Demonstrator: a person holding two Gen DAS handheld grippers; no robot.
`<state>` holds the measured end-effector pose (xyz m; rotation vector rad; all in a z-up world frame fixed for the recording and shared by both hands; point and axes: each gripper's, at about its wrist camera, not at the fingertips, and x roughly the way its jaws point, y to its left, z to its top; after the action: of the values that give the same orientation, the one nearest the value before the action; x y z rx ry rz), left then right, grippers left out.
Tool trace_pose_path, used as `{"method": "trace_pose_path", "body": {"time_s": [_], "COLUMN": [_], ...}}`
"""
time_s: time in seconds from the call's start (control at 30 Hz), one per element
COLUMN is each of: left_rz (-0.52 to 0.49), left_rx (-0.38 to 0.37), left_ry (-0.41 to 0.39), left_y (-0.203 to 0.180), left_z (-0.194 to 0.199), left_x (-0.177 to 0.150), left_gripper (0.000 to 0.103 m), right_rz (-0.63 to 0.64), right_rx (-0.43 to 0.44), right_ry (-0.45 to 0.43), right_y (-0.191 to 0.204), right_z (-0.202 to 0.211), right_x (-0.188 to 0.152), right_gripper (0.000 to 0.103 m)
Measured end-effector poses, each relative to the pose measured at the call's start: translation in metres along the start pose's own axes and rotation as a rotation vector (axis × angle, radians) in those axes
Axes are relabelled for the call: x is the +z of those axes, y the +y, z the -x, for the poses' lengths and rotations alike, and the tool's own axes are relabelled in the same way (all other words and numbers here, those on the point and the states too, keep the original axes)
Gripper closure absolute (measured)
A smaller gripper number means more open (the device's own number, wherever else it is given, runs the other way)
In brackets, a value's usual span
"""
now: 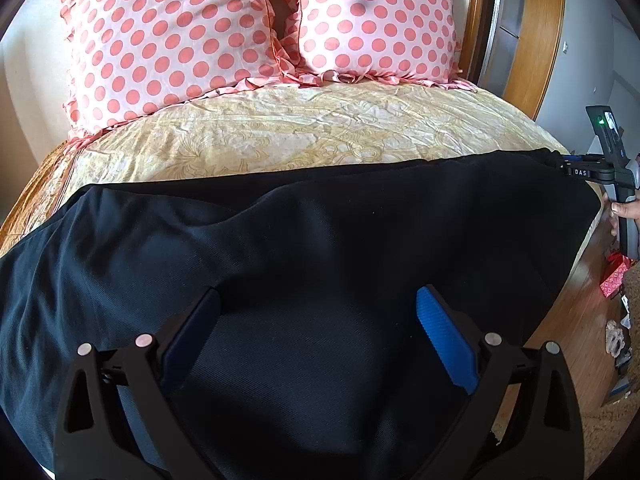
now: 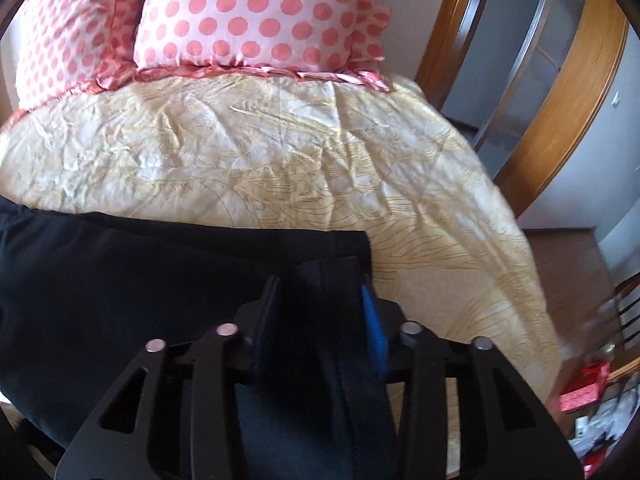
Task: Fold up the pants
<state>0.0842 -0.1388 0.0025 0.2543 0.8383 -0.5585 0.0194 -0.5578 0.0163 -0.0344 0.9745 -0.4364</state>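
Your bed (image 1: 280,128) fills most of both views, covered by a crinkled pale yellow sheet (image 2: 240,152) with a fine line pattern. Across its near part the dark navy pants (image 1: 320,232) lie spread in a wide band from the left side to the right side of the bed, and their far edge runs almost straight. At the head of the bed two pink pillows with coral dots (image 1: 168,40) stand side by side, frills touching, well apart from the pants. Beyond the right side of the bed you have a curved wooden door frame (image 2: 560,128) and, lower down, wooden floor (image 1: 568,320) with a red box (image 1: 614,278) and small clutter near the bed's corner.

Your left gripper (image 1: 318,334) hangs over the middle of the pants with its jaws spread wide and only flat cloth showing between the blue pads (image 1: 444,340); nothing is clamped. Your right gripper (image 2: 320,320) sits at the right end of the pants, its jaws partly apart, straddling a bunched seam of the cloth there; the pads do not clearly press on it. In the left view your hand (image 1: 626,212) shows on that gripper's handle at the far right edge.
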Motion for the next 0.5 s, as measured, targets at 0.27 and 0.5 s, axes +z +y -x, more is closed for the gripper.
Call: {"method": "trace_pose_path", "body": {"time_s": [0.27,0.5], "left_rz": [-0.006,0.002], "left_rx": [0.004,0.004], "left_ry": [0.007,0.002], "left_y": [0.000,0.000], "left_z": [-0.002,-0.002], "left_x": [0.001,0.001], "left_gripper": [0.005,0.005], "right_rz": [0.077,0.036], "right_rx": [-0.118,-0.130], "right_ry": [-0.049,-0.150], "right_y": [0.014,0.006], "right_z": [0.008,0.022], "right_x": [0.000,0.022], "right_gripper": [0.076,0.077]}}
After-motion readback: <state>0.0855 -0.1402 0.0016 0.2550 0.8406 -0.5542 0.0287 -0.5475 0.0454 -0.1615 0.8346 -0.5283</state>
